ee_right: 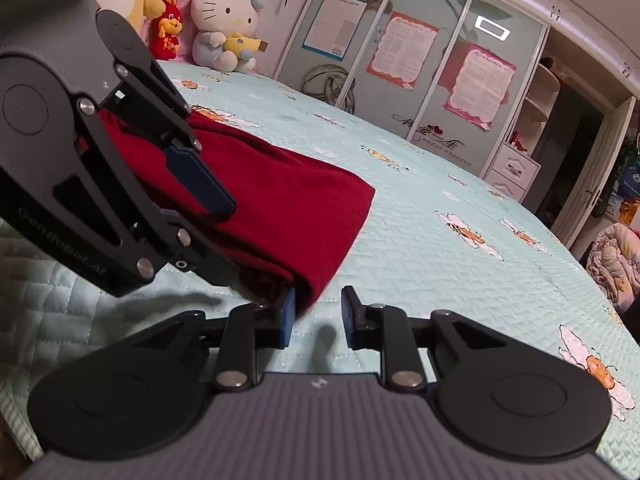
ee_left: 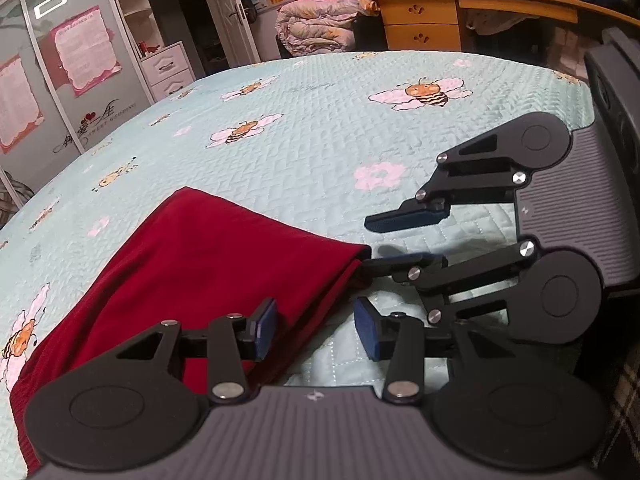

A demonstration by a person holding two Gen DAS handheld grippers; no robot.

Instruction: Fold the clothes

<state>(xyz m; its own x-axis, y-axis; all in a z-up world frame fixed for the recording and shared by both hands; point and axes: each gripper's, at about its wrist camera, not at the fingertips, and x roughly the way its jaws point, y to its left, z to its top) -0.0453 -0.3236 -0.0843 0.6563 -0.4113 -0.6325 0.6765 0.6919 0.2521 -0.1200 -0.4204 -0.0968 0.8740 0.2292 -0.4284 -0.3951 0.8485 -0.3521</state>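
Just 1 red garment [ee_left: 208,264], 2 open tools.

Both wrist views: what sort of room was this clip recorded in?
Most likely a home bedroom. A red garment lies on a bed with a bee-print quilt, plush toys sit at its head, and a sliding-door wardrobe lines the wall.

A home bedroom: bed [ee_left: 320,128] under a bee-print quilt, plush toys [ee_right: 224,24] at its head, sliding-door wardrobe [ee_right: 420,60], wooden desk [ee_left: 440,16], folded duvet [ee_left: 316,28] beside it.
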